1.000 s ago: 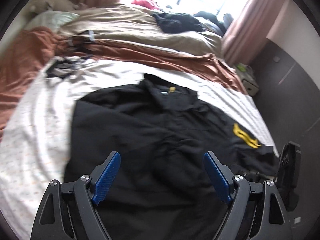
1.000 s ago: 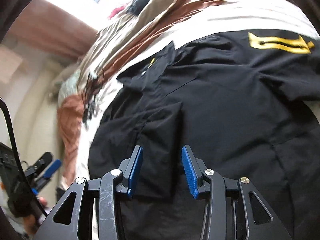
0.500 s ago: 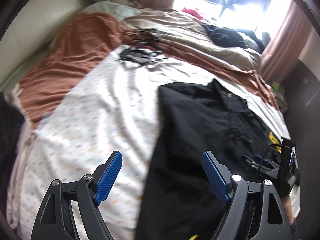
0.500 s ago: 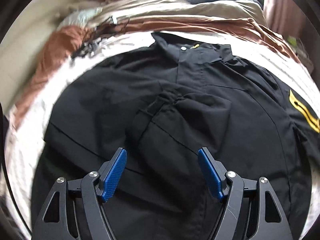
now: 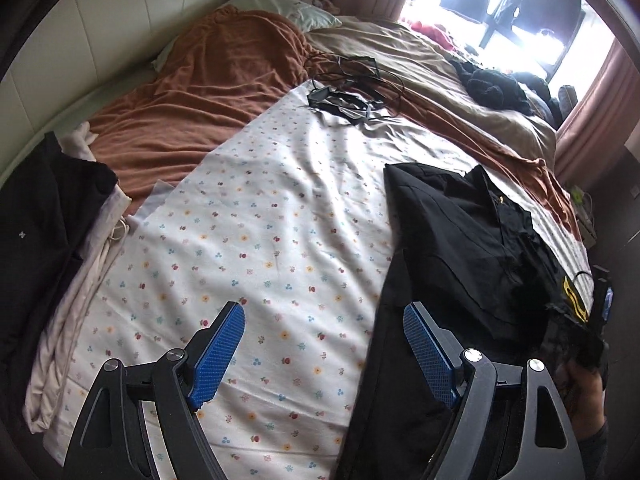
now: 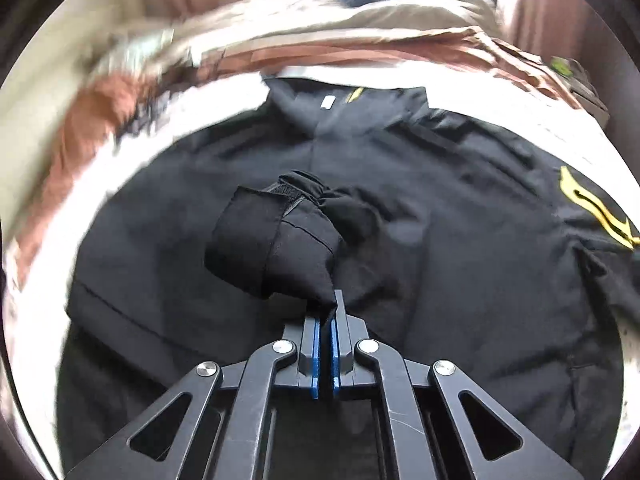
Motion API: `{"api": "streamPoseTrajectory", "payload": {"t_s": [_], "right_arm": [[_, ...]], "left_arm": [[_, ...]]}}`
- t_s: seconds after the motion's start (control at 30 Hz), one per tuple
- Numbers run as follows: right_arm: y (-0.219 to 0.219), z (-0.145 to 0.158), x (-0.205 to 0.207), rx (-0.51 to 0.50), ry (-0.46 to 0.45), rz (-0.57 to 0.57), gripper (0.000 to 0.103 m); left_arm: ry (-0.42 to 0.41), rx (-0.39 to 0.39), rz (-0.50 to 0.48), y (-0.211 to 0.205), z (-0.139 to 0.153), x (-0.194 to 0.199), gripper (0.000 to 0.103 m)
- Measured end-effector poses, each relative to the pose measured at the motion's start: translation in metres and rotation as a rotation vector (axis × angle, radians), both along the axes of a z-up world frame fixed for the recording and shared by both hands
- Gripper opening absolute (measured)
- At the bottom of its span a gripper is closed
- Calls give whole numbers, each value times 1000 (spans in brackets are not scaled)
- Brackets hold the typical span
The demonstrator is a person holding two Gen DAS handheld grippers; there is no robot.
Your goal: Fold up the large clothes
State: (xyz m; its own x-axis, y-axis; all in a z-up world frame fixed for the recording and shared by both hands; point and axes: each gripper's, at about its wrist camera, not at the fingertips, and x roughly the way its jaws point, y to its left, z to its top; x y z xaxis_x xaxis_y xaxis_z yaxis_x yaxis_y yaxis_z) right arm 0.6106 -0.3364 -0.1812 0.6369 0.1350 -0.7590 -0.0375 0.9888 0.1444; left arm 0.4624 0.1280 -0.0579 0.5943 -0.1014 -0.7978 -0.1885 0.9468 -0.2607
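Note:
A black jacket with a yellow emblem lies spread on the bed, collar toward the far side. My right gripper is shut on the cuff end of its black sleeve, which is lifted and bunched over the jacket's front. In the left wrist view the jacket lies at the right on the flowered white sheet. My left gripper is open and empty above the sheet, at the jacket's left edge.
A rust-brown blanket and a beige duvet cover the far side of the bed. Black cables lie on the sheet. Folded dark and white clothes are stacked at the left. A black garment lies near the window.
My right gripper has closed on the sleeve and lifted it over the jacket. My left gripper has swung left, off the jacket and over the flowered sheet, still open.

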Motion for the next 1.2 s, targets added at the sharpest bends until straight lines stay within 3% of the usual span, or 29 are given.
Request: {"api": "streamPoseTrajectory", "payload": {"t_s": [0.13,0.27,0.47,0.53,0.57,0.6,0.77,0.87,0.93,0.97,1.03,1.07,1.1,1.2], "right_arm": [[-48,27,-14,200,-77,-77,4],[-101,23,-27,378,-91,-212,4],[-135,10,-29,454,-35,-302,7],[-142,1,-29,478,22,-343,29],[-146,-4,-30,484,47,-372,51],[-151,-9,-33,491,67,-403,62],[-175,-40,-53,641,212,-540,62],[-178,-53,-59,722,249,-565,62],[-178,-58,-58,724,256,-561,61],[-178,-59,-58,715,250,-566,56],[-179,-61,-53,698,233,-563,36],[-181,-62,-50,703,223,-557,20],[-184,-63,-47,710,207,-552,14],[-193,-64,-38,716,172,-532,12]], "left_arm": [[-11,-8,-24,-12,0,5,83],[-21,-40,-45,-26,-2,12,83],[-8,-41,-89,-52,-7,25,83],[-7,-38,-100,-58,-8,29,83],[-3,-32,-105,-62,-9,32,83],[-1,-30,-108,-64,-10,35,83],[19,-11,-126,-78,-23,53,83],[43,13,-137,-88,-36,66,83],[54,34,-141,-93,-45,75,83],[59,42,-143,-95,-48,78,83],[75,55,-149,-100,-58,87,76],[88,61,-152,-102,-64,93,74],[97,62,-152,-104,-68,99,70],[120,68,-144,-108,-81,113,60]]}}
